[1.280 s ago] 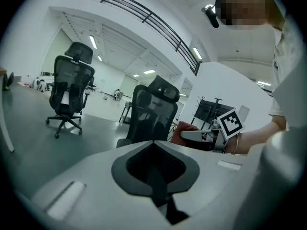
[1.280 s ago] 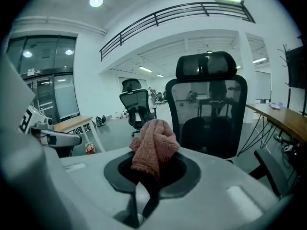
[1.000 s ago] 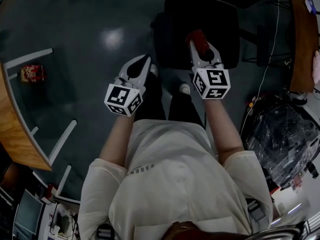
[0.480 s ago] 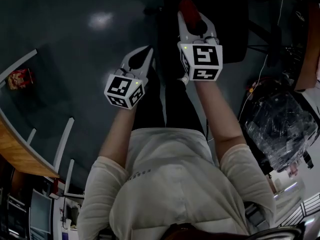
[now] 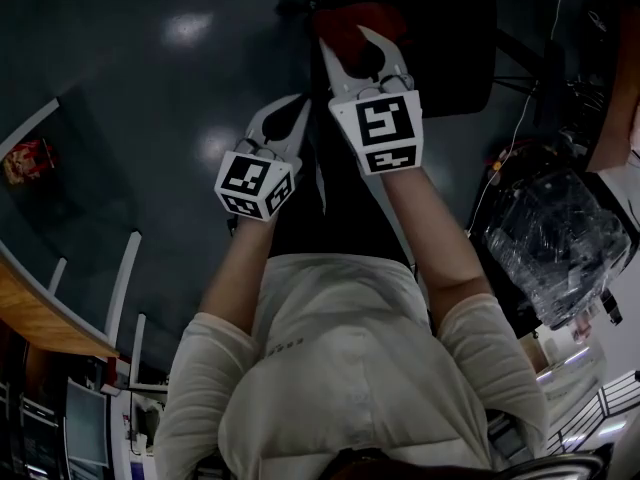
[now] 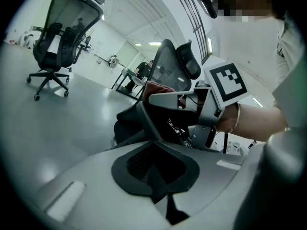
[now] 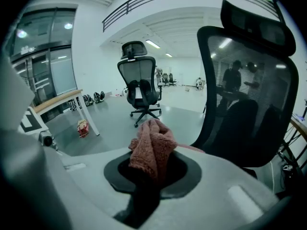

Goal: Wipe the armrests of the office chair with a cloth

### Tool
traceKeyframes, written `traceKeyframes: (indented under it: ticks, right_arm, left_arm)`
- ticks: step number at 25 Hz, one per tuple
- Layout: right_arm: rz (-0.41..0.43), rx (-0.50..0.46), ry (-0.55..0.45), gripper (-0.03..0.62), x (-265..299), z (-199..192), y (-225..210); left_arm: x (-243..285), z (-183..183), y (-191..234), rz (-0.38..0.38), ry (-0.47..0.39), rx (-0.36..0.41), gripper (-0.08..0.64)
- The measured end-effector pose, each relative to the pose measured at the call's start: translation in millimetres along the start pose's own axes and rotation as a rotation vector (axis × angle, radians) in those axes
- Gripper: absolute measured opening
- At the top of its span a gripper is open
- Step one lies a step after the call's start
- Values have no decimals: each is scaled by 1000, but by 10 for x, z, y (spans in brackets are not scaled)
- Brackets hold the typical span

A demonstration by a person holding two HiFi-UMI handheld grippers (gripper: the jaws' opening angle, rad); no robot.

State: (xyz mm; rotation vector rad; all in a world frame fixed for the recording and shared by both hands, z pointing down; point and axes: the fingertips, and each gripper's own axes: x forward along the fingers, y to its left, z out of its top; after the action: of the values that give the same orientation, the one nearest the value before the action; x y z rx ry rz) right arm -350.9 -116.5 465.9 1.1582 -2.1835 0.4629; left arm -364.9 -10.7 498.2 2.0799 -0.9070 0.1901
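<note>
The head view is dim and underexposed, with ceiling-light glare on the glossy floor [image 5: 190, 28]. Both gripper views are bright, fisheye-bent, dark-cornered; the cloth [image 7: 152, 150] looks sharp.

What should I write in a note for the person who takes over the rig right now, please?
Left hand-held gripper: shut, empty.
Right hand-held gripper: shut on the reddish-brown fluffy cloth, held close to the black mesh office chair.
Done: cloth is in hand; whether it touches the chair cannot be told.
Left, as it seems: wipe the armrests.
</note>
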Motion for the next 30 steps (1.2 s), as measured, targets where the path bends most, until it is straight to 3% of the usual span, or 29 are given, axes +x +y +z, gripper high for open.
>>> traceKeyframes:
  ticks: [7, 19, 24, 30]
  right_arm:
    - [70, -26, -3, 48, -150, -116, 301]
    - [158, 18, -12, 48, -645, -522, 708]
    - [177, 6, -18, 48, -862, -726, 842]
    - [212, 80, -16, 48, -1162, -981, 943]
  left_arm:
    - [-40, -11, -7, 18, -51, -41, 6]
    - [-204, -367, -279, 53, -52, -17, 8]
    - [-317, -453, -255, 106, -86, -26, 9]
    - [-417, -539, -321, 144, -109, -10, 9]
